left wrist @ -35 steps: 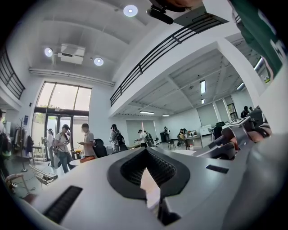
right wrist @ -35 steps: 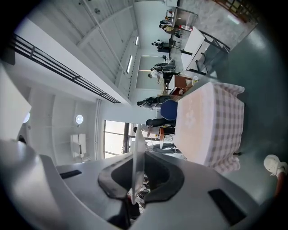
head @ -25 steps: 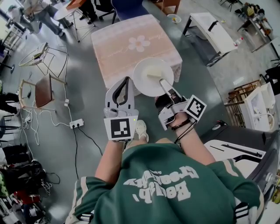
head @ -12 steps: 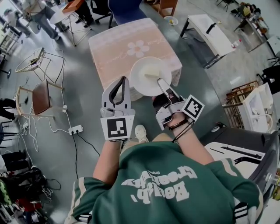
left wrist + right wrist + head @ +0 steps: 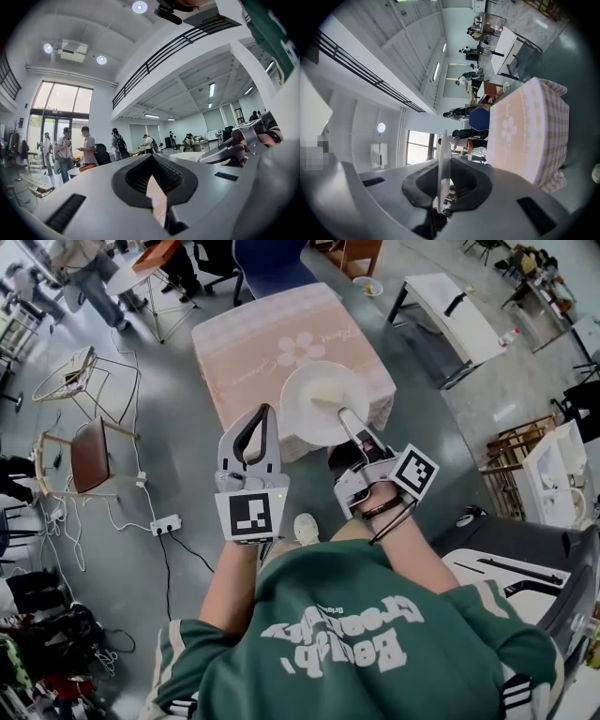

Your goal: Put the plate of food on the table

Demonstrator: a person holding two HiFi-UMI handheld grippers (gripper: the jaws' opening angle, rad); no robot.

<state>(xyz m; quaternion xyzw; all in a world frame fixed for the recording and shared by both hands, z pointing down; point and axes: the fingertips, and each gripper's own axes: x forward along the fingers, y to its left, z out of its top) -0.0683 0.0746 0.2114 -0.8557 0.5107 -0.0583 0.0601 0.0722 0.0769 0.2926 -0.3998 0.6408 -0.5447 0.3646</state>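
Note:
In the head view a white plate (image 5: 323, 401) with a pale lump of food (image 5: 330, 393) hangs level over the near edge of the pink-clothed table (image 5: 253, 343). My right gripper (image 5: 345, 416) is shut on the plate's near rim. In the right gripper view the plate (image 5: 444, 159) shows edge-on, pinched in my right gripper (image 5: 446, 180), with the table (image 5: 525, 136) ahead. My left gripper (image 5: 262, 414) is level beside the plate's left side, shut and empty, its fingertips touching. In its own view, the left gripper (image 5: 152, 161) holds nothing.
A blue chair (image 5: 272, 263) stands at the table's far side. A white bench (image 5: 459, 310) is at the upper right. A wooden chair (image 5: 89, 442), cables and a power strip (image 5: 167, 524) lie on the left floor. People (image 5: 89, 268) stand at the upper left.
Both grippers and the plate have moved a little toward the table with the person. The grip on the plate is unchanged and the left gripper stays shut.

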